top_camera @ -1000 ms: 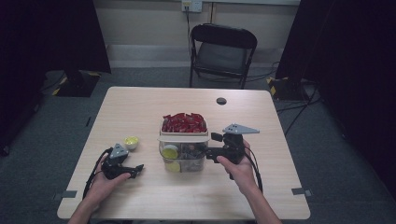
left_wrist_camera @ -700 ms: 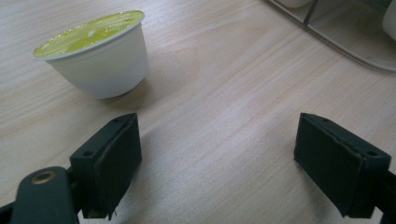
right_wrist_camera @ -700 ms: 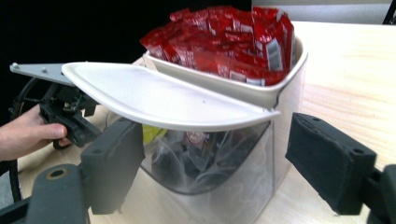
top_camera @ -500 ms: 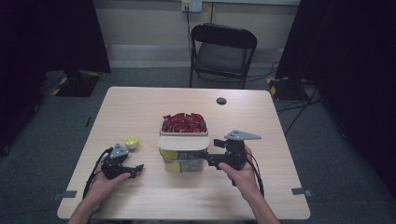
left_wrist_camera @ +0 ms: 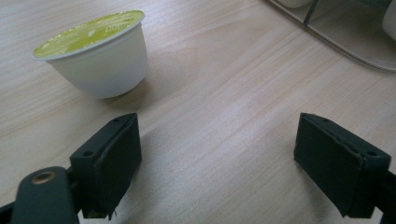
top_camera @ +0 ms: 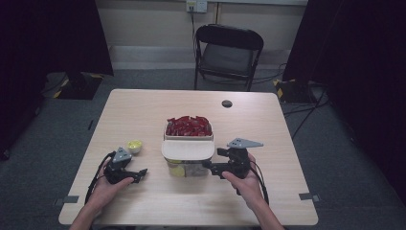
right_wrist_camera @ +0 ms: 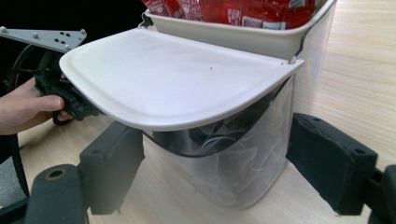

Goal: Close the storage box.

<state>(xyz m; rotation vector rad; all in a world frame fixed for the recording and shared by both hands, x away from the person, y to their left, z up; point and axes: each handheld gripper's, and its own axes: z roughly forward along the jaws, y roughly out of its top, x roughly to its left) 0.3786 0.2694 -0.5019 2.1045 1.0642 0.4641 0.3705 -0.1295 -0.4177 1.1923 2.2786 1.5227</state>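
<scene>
2 grippers sit low over my pale wooden table [top_camera: 143,105]. My right gripper [right_wrist_camera: 215,163] has just been opening; its jaws now stand spread either side of the clear plastic container [right_wrist_camera: 243,172] with its cream flap lid [right_wrist_camera: 173,79], pads not pressing it, red sachets [right_wrist_camera: 233,11] heaped behind. My left gripper [left_wrist_camera: 217,163] is spread too, bare, near the small white cup with its yellow-green foil lid [left_wrist_camera: 95,56].
</scene>
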